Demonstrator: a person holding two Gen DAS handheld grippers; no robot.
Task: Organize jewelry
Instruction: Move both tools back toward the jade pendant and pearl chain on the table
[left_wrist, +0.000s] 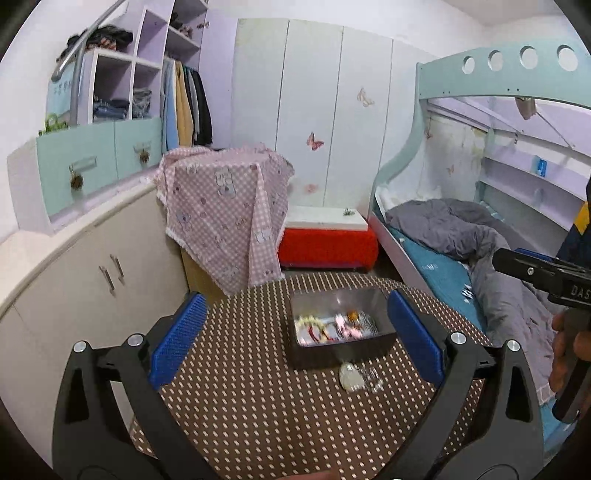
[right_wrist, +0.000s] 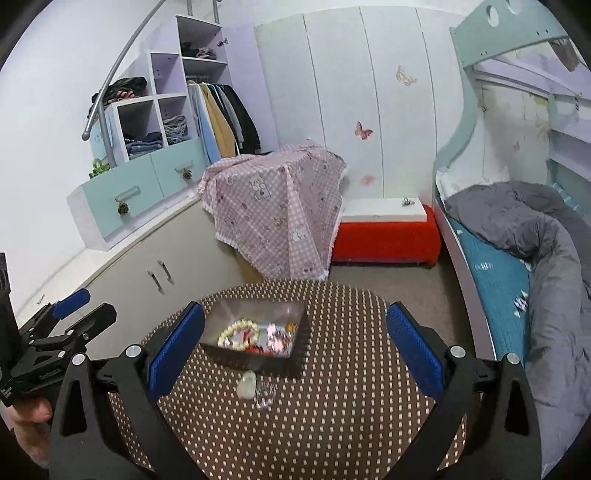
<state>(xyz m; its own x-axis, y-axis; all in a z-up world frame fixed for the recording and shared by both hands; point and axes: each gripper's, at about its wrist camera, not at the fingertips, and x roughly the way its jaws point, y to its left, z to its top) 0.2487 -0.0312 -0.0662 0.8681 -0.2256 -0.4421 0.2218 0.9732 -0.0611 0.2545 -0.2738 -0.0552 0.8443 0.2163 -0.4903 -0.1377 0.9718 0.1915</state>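
Jewelry (left_wrist: 325, 326) lies jumbled in the dark open box (left_wrist: 343, 352) on our dotted round bench (left_wrist: 258, 406), with a pale stone (left_wrist: 351, 376) and a clear piece (left_wrist: 373, 380) just beside the box's near wall. We hold the left gripper (left_wrist: 295, 339) and right gripper (right_wrist: 295, 345) above the bench, both jaws wide and holding nothing.

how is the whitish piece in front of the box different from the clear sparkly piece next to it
The whitish piece looks opaque and milky, a smooth rounded lump; the clear piece is see-through and glittery, so the dotted table shows through it. The whitish piece lies nearer the black box, the clear piece slightly farther out. Both lie on the table outside the box, side by side; contact between them is unclear.
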